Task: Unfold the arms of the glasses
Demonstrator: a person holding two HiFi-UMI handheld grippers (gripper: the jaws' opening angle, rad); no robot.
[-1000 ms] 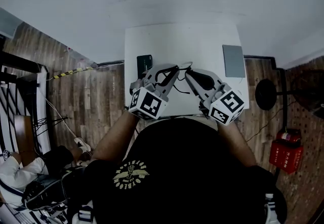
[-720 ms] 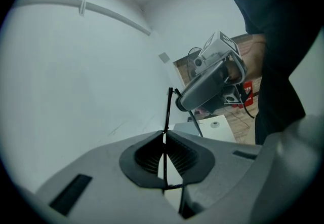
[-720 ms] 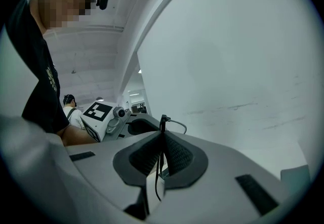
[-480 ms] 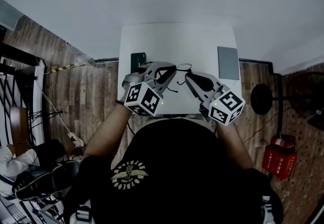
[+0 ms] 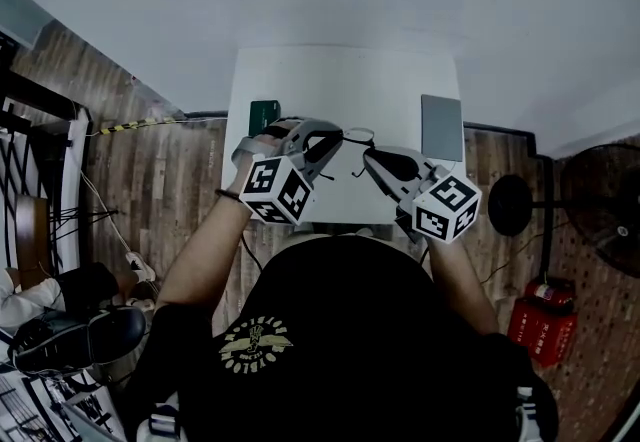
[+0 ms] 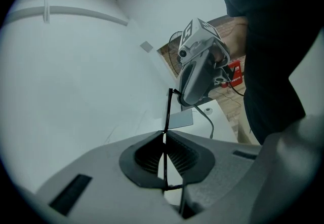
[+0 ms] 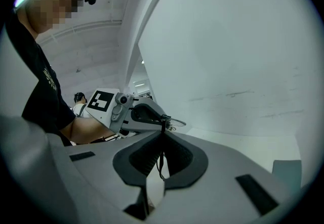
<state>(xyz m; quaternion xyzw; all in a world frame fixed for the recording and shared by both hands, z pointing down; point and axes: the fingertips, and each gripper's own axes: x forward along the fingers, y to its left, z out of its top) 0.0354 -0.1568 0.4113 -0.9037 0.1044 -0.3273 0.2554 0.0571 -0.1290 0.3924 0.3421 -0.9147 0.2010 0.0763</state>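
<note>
Only the gripper views show the left gripper (image 6: 164, 138) and right gripper (image 7: 162, 142) each pinched nearly closed on the thin black wire-framed glasses (image 6: 166, 109), held above the white table (image 5: 340, 80); no writing is legible.

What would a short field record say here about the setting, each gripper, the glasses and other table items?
Setting: white table, wood floor around it
Left gripper: shut on a thin black part of the glasses
Right gripper: shut on another thin part of them
Glasses: held between both grippers above the table
Arms of glasses: fold state unclear
Other items: dark green flat object near the table's left edge; grey flat rectangle near its right edge
</note>
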